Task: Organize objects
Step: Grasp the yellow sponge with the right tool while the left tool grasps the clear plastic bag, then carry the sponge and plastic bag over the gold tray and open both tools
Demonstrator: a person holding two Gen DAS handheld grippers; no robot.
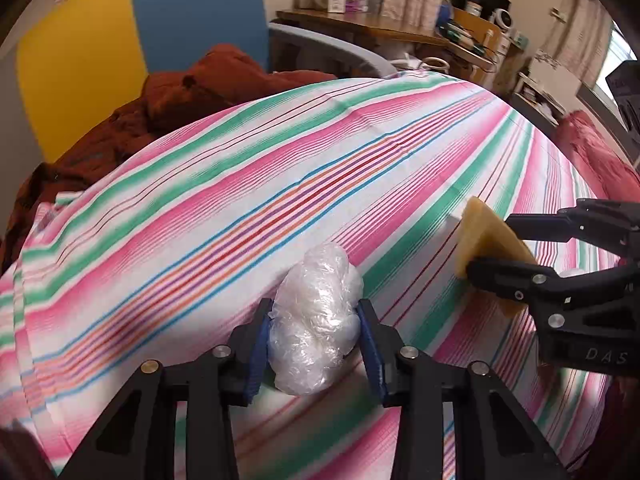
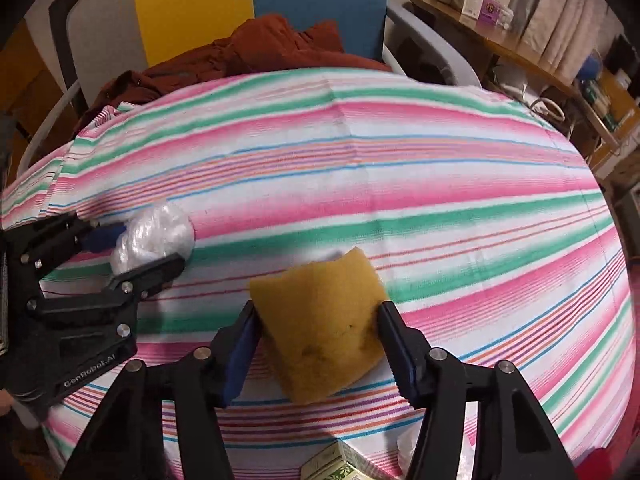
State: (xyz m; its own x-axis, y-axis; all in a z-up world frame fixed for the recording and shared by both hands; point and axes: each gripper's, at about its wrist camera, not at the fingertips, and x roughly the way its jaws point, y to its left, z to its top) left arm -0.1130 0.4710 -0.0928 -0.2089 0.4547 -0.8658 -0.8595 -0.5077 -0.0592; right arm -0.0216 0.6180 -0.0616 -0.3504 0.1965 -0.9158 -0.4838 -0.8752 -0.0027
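Observation:
My left gripper [image 1: 314, 340] is shut on a crumpled clear plastic bundle [image 1: 316, 320], held just above the striped cloth [image 1: 240, 184]. My right gripper [image 2: 318, 340] is shut on a yellow sponge [image 2: 324, 328] with dark stains, also just above the cloth. In the left wrist view the right gripper [image 1: 492, 248] and sponge [image 1: 484, 236] show at the right. In the right wrist view the left gripper [image 2: 136, 244] and plastic bundle [image 2: 154, 236] show at the left.
A rust-red garment [image 1: 180, 92] lies at the cloth's far edge by a grey chair [image 2: 432, 48]. A cluttered wooden desk [image 1: 360, 24] stands behind. A green-printed box [image 2: 336, 466] sits at the near edge. A pink cloth [image 1: 596, 156] lies at the right.

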